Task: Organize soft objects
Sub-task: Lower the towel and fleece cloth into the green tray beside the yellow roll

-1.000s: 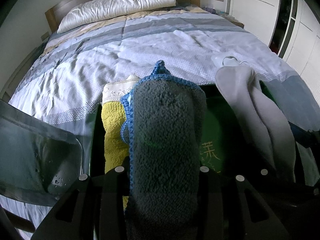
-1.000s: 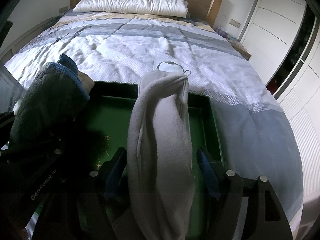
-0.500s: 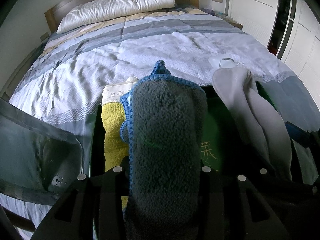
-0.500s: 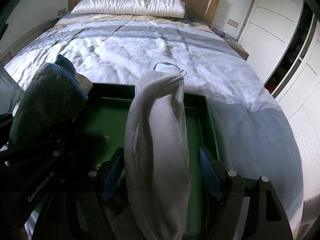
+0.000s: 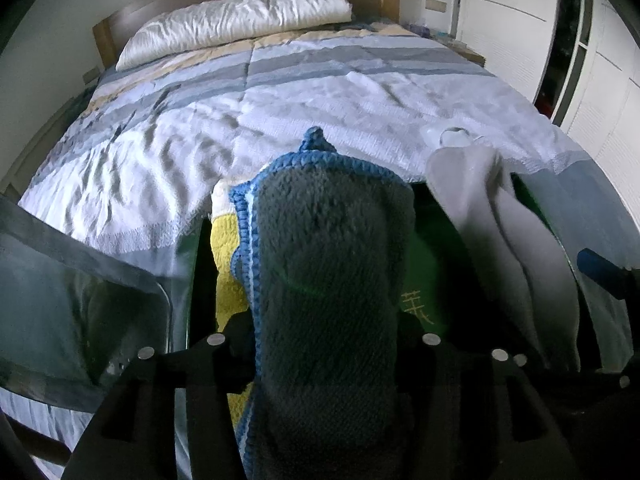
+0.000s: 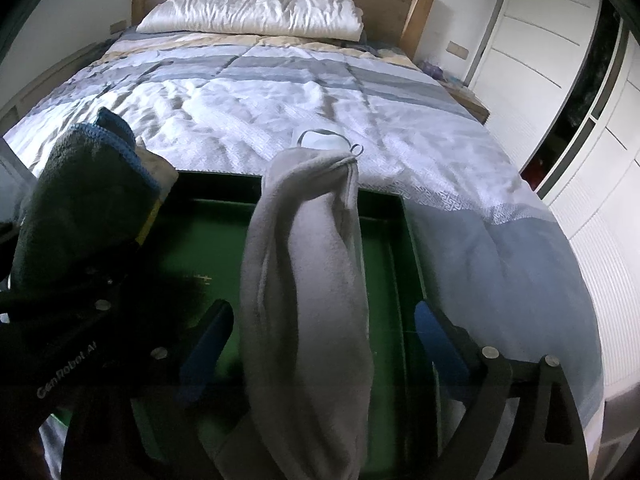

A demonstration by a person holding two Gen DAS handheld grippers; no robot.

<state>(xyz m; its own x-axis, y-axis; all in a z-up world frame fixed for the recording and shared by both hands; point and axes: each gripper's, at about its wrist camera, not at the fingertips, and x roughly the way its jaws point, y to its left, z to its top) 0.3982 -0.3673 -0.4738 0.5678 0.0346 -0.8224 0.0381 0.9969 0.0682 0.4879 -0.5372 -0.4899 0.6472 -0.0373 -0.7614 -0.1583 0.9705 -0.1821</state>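
A rolled dark grey towel with a blue edge point(image 5: 328, 288) fills the space between the fingers of my left gripper point(image 5: 320, 344), which is shut on it above a green box point(image 5: 424, 280); it also shows in the right wrist view point(image 6: 84, 208). A yellow towel point(image 5: 226, 264) lies in the box's left side. A rolled light grey towel point(image 6: 308, 280) lies between the blue fingers point(image 6: 436, 332) of my right gripper point(image 6: 320, 328). The fingers stand clearly wider than the roll, so the gripper is open. The light grey towel shows at the right of the left wrist view point(image 5: 500, 232).
The green box point(image 6: 408, 232) sits at the foot of a bed with a striped quilt point(image 6: 280, 92) and a white pillow point(image 6: 256, 12). A white face mask point(image 6: 320, 140) lies on the quilt beyond the box. White wardrobe doors point(image 6: 560, 80) stand at right. A clear lid point(image 5: 72, 304) is at left.
Both views have shifted slightly, with the bed and the box sitting a little differently in frame. The towels remain between the fingers as before.
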